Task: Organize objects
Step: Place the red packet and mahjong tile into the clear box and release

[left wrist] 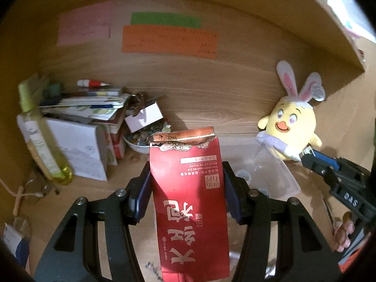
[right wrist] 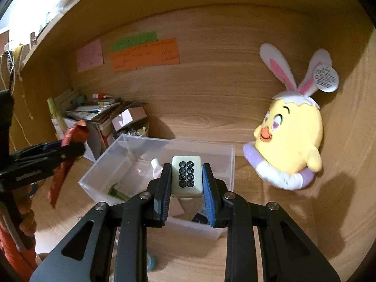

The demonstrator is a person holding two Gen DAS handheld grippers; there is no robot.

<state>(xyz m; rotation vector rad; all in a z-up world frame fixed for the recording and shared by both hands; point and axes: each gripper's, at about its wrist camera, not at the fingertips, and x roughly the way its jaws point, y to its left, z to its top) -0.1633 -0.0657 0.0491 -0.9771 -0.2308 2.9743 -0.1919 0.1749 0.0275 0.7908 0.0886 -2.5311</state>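
Left gripper (left wrist: 188, 188) clamps a red packet (left wrist: 190, 202), right gripper (right wrist: 186, 183) a mahjong tile (right wrist: 186, 176), above the clear bin (right wrist: 131, 148); next, likely release into it.

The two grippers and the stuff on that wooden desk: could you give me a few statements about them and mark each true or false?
1. The left gripper grips a red packet. True.
2. The right gripper is empty. False: it grips a mahjong tile showing eight circles.
3. The clear plastic box sits below the tile. True.
4. The yellow chick plush lies inside the box. False: it leans against the wooden back wall beside the box.
5. The sticky notes are all blue. False: pink, green and orange.
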